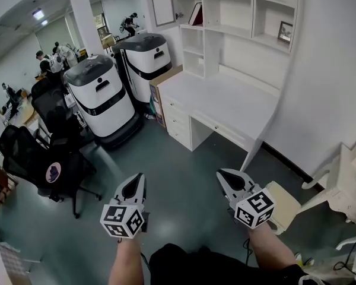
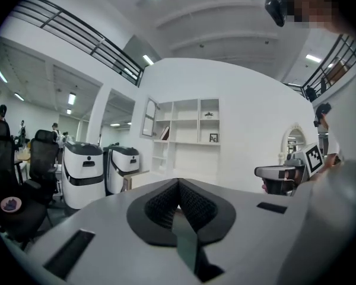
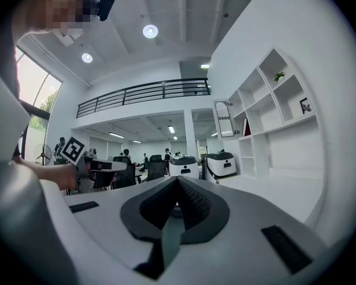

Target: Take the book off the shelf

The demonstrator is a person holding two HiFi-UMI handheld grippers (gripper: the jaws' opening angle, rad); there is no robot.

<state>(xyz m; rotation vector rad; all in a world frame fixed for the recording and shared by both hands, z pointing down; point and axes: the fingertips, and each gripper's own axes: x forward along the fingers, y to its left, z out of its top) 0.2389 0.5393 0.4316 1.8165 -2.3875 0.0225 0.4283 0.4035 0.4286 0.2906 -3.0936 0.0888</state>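
A red book [image 1: 196, 14] leans in an upper compartment of the white shelf unit [image 1: 237, 16] above the desk; it also shows small in the left gripper view as the book [image 2: 165, 133] and in the right gripper view as the book [image 3: 246, 127]. My left gripper [image 1: 136, 181] is held low over the floor, far from the shelf, jaws shut with nothing between them. My right gripper [image 1: 224, 176] is level with it, a little to the right, also shut and empty.
A white desk [image 1: 225, 103] with drawers stands under the shelves. Two white-and-black machines [image 1: 101, 97] stand left of it, next to a brown box [image 1: 160, 91]. Black office chairs [image 1: 47, 159] are at left, a white chair [image 1: 285, 206] at right. People stand far back left.
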